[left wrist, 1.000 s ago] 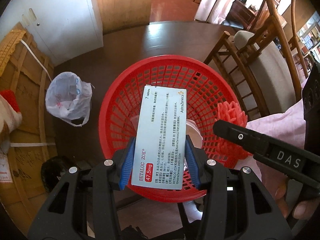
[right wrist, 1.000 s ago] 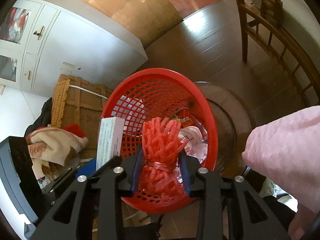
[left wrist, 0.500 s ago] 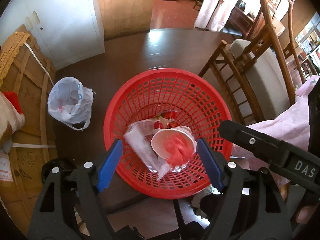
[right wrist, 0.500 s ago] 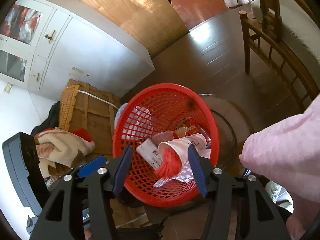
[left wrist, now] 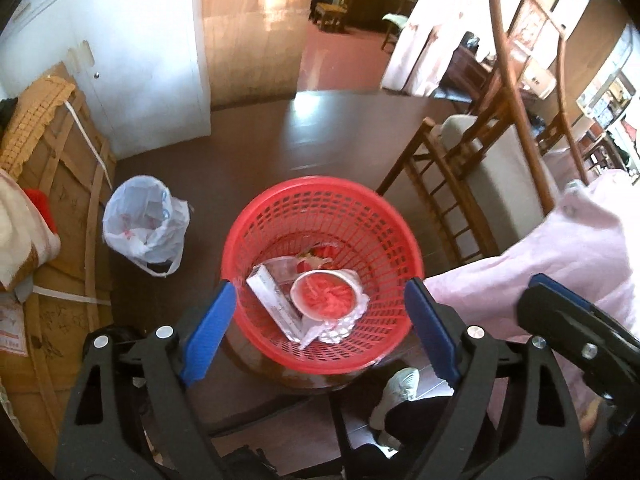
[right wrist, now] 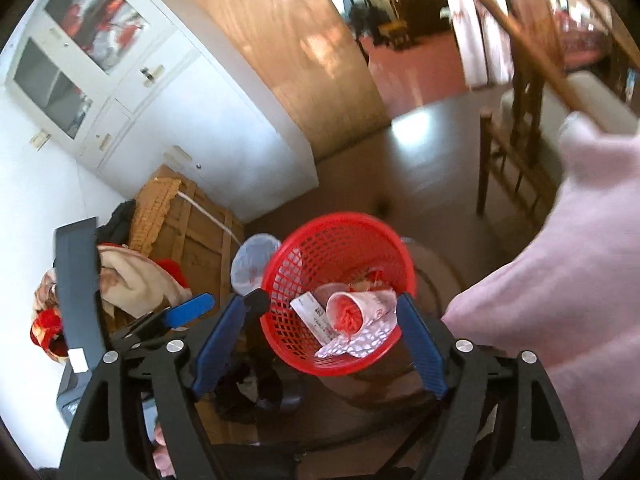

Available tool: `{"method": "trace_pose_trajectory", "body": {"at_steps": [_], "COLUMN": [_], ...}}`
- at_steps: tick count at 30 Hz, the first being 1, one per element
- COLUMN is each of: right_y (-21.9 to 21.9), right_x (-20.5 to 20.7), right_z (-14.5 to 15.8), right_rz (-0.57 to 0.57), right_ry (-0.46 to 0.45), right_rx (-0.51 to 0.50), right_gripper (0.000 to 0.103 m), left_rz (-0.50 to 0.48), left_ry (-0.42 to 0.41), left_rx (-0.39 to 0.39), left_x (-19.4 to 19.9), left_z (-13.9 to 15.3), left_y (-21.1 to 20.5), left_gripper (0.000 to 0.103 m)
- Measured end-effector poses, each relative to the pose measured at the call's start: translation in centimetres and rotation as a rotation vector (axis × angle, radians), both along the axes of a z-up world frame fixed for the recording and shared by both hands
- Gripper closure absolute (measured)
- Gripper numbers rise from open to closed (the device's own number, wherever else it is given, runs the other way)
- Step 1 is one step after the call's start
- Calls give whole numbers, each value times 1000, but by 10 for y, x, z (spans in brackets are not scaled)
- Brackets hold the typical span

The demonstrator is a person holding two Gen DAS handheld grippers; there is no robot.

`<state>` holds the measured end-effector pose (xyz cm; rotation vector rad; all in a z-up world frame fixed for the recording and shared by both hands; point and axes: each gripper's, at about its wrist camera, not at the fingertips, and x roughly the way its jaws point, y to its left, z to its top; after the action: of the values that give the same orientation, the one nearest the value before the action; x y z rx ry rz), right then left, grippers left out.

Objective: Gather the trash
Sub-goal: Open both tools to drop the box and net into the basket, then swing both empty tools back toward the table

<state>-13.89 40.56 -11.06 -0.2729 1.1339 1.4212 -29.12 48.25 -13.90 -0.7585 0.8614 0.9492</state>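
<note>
A red mesh basket [left wrist: 280, 216] stands on a round stool below both grippers; it also shows in the right wrist view [right wrist: 336, 236]. Inside lie a white medicine box [left wrist: 272, 300], a paper cup [left wrist: 326, 296] stuffed with red foam netting, and wrappers. The box [right wrist: 314, 316] and the cup [right wrist: 346, 312] show in the right wrist view too. My left gripper [left wrist: 320, 330] is open and empty above the basket's near rim. My right gripper [right wrist: 320, 340] is open and empty, higher above it.
A white plastic bag [left wrist: 146, 222] sits on the dark floor left of the basket. Cardboard boxes [left wrist: 48, 168] with blankets stand at the far left. A wooden chair [left wrist: 472, 168] stands right. A pink sleeve [left wrist: 568, 264] fills the right side.
Both grippers opened: the medicine box and the red foam netting dropped into the basket. Both grippers have since lifted up and away from it.
</note>
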Motion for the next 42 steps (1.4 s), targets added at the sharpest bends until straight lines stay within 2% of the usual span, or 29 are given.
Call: {"method": "trace_pose_trajectory", "body": {"at_steps": [3,7,10,12,17,19,21,24,28,32,37,42], "right_y": [-28,-75,-110,-136,-229,-275,-322,-387,-468,-529,-571,-607], "right_x": [6,18,35,49,100,125,149,182,223,255,278,310], "right_z": [26,57,73,84,107,112,117,118,113,104,96,73], "right_rz": [-10,-44,-99,-146,-329,-421,-518,-653,-849,-1007,-1141,-1259], "right_ry": [-14,-82,-133,-177,-253,-278,-308,-328,-320,-226,-215,-219], "right_rx": [60,129,147,148,143,133,122,89,43,33,34,13], "right_gripper": [25,24,24,24,24,18,17,17,16,16,16,15], "left_rz": [-21,-62,-120,-192,-335,-405,-468,-586,-719,-847,-968,-1014], "left_ry": [-18,-49,-76,-84,-102,-131,-151,-169,-197,-215,-213,-207], "left_rx": [32,89,124,157,220,223,247,275,273,284,264,260], "left_x": [2,8,22,39,91,118,142,186,239,290,344,394], "left_z": [17,45,61,73,100,110,119,130,140,148,149,147], "left_y": [-13,-40,-64,-85,-132,-155,-179,-223,-271,-324,-381,-414], "left_gripper": [20,17,17,17,17,17,16,16,14,14,12,11]}}
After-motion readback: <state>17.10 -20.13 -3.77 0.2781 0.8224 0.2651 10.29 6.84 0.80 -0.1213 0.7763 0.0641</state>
